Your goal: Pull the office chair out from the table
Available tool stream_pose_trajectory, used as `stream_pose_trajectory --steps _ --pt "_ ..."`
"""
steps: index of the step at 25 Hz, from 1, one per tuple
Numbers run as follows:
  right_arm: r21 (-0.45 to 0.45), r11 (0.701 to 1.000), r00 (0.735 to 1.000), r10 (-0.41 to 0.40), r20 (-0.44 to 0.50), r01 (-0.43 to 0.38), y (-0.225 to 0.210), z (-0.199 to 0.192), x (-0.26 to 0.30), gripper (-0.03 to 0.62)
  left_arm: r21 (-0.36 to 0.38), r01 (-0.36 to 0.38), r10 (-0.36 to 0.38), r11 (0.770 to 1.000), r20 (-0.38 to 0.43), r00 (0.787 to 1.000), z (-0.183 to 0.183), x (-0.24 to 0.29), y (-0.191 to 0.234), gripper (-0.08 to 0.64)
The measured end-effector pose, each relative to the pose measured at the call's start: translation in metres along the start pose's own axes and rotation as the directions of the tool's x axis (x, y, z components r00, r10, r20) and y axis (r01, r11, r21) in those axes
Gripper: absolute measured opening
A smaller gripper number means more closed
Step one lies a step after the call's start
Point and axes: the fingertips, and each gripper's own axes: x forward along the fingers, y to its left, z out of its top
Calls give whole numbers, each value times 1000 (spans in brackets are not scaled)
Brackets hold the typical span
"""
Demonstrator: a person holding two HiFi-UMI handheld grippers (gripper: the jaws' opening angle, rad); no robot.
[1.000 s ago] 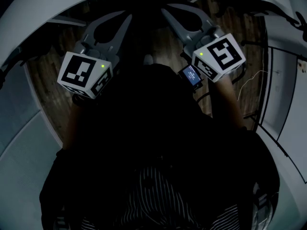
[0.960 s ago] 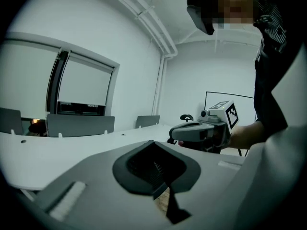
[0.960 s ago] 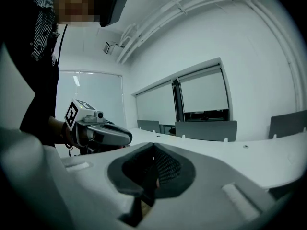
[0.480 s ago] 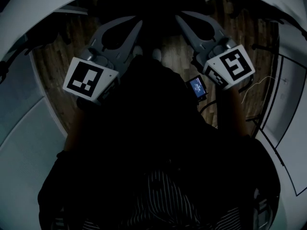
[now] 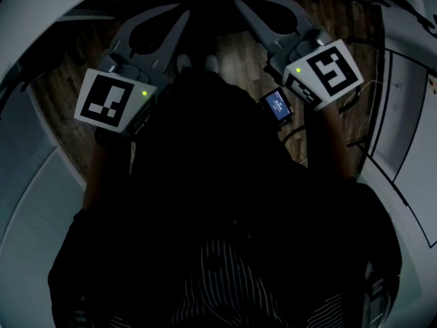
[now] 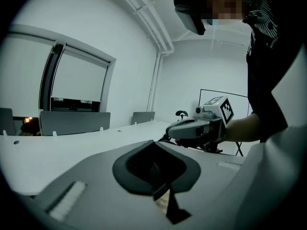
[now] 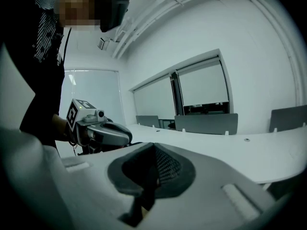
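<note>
Left gripper [image 5: 183,18] and right gripper [image 5: 240,5]: jaws fully together, nothing between them. Both were held side by side over the wooden floor [image 5: 65,104], tips toward the far white table [image 6: 72,147]. The office chair [image 5: 213,9] showed only as a dark mass just beyond the tips, too dim to be sure.

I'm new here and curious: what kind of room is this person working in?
Probably an office or meeting room: a long white table, grey seat backs or screens behind it, and blinds drawn down over the windows.
</note>
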Motion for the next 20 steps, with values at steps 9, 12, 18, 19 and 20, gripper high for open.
stream_pose_trajectory --steps 9,12,18,19,20 --pt "-143 990 995 6 -95 -19 14 -5 -1 2 138 83 -70 987 -98 993 -13 -4 -11 0" --pt "-141 990 996 -9 -91 -4 18 -1 0 2 193 86 -62 977 -125 990 -16 -8 -14 0" --pt "-198 980 994 -33 -107 11 20 -4 6 3 194 80 -63 978 -91 994 -14 -10 -12 2" --pt "-202 979 993 -31 -118 7 21 -6 4 3 179 101 -87 979 -81 993 -14 -11 -16 9" --pt "-208 978 991 -24 -134 -4 29 -11 7 5 169 131 -120 977 -73 990 -17 -18 -19 67"
